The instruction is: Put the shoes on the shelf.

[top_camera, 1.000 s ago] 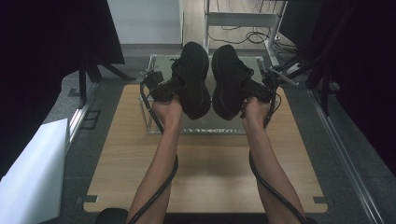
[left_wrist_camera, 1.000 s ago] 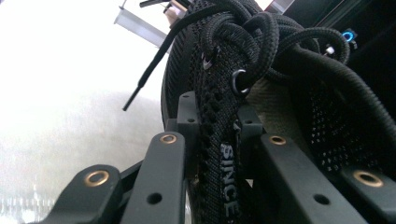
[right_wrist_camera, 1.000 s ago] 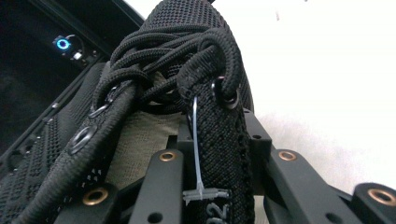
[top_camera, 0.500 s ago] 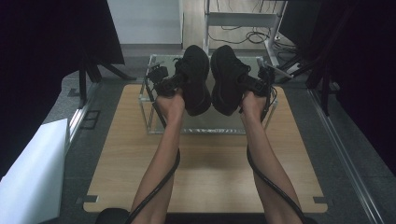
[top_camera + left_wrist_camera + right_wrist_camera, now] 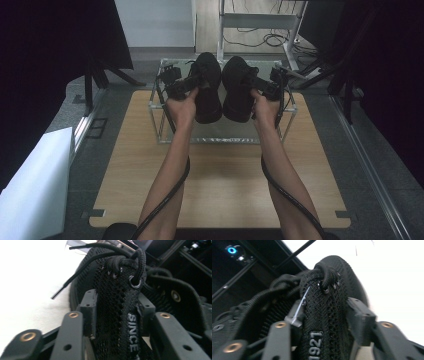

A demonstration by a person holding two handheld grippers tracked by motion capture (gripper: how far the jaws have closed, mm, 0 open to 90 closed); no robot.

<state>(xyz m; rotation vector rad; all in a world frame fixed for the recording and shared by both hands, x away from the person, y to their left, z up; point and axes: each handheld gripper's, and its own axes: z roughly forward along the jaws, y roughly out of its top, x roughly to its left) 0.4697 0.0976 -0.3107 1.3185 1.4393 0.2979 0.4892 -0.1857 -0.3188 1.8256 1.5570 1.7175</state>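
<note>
The two black shoes, left shoe (image 5: 207, 87) and right shoe (image 5: 237, 90), stand soles toward the camera, side by side on the clear rack (image 5: 161, 117) at the far edge of the table (image 5: 225, 185) in the high view, each with a hand behind it. The gripper views add the close detail: the left gripper (image 5: 116, 312) straddles the left shoe's mesh tongue (lettered "SINCE") and the right gripper (image 5: 325, 315) straddles the right shoe's tongue (numbered "1921"). Both pairs of jaws have just been opening with the tongue between them, the right gripper's pad now clearly off the mesh, while against the earlier frames the shoes sit slightly farther apart.

Black mesh shoes (image 5: 222, 90), pale wood tabletop (image 5: 220, 185), seemingly grey floor (image 5: 360, 165)
</note>
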